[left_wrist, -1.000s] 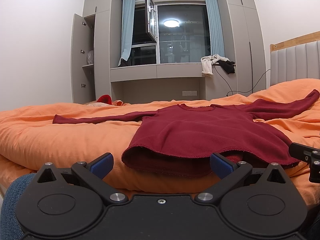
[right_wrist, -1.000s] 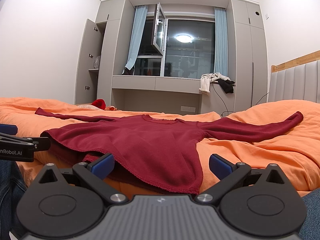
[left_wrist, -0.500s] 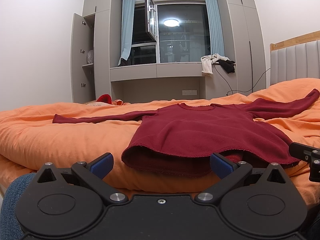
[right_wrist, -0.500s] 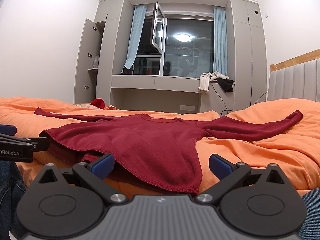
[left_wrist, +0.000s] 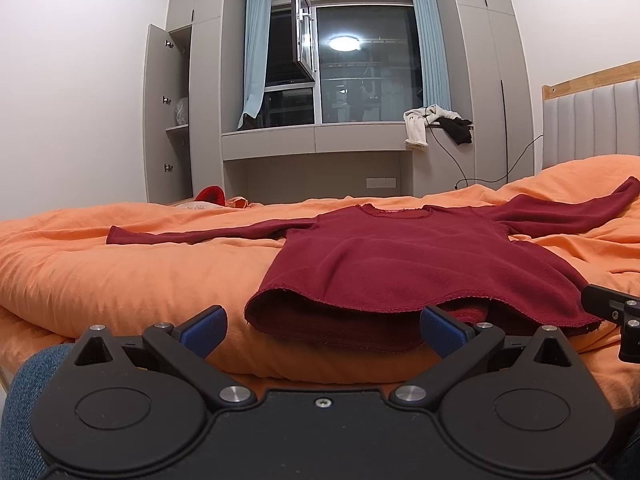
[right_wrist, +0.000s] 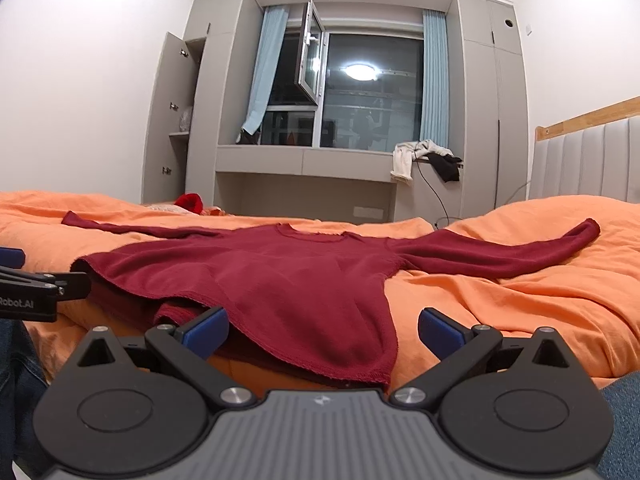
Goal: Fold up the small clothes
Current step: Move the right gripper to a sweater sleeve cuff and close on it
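Note:
A dark red long-sleeved sweater lies spread flat on the orange bedding, both sleeves stretched out, hem toward me. It also shows in the right wrist view. My left gripper is open and empty just before the hem's left part. My right gripper is open and empty before the hem's right corner. The right gripper's tip shows at the right edge of the left wrist view. The left gripper's body shows at the left edge of the right wrist view.
A padded headboard stands at the right. Beyond the bed are a window ledge with clothes on it, and an open cupboard. A small red item lies past the far bed edge.
The right wrist view has shifted slightly; otherwise nothing has visibly moved. Both grippers stay open at the hem.

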Available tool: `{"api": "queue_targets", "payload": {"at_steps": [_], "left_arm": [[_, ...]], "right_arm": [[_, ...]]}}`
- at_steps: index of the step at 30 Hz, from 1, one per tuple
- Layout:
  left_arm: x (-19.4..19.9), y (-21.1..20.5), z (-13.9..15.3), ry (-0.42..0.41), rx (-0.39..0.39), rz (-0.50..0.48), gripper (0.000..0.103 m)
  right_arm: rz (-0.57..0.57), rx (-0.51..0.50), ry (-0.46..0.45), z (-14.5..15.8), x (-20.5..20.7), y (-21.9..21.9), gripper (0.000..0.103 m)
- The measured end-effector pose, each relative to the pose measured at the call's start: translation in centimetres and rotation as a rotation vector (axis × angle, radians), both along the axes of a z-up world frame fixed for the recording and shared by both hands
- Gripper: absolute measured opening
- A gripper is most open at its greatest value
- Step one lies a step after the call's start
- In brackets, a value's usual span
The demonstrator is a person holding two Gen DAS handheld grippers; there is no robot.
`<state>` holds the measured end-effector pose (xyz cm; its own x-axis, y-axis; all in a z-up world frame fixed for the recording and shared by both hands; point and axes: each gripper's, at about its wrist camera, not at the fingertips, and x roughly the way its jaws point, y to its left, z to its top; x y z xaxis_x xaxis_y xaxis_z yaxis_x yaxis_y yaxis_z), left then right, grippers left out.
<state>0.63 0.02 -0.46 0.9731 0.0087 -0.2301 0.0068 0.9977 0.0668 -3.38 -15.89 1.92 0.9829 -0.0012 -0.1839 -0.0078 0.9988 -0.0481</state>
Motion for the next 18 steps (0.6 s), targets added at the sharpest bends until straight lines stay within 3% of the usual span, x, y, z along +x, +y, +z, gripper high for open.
{"api": "queue_targets", "payload": {"at_steps": [4,13,18], "left_arm": [[0.6,0.1,0.0,0.026,-0.009,0.012,0.102],[3.7,1.5,1.7,0.131,-0.085,0.012,0.102],[6.9,0.4,3.4,0.153,-0.039,0.014,0.102]], "right_arm": [[-0.03,0.012,0.055,0.2,0.6,-0.6,0.103],[-0.121,0.085,0.271,1.6,4.9,-3.1,0.103],[-0.123,0.192,0.303,2.8,7.2,-5.9,0.103]]}}
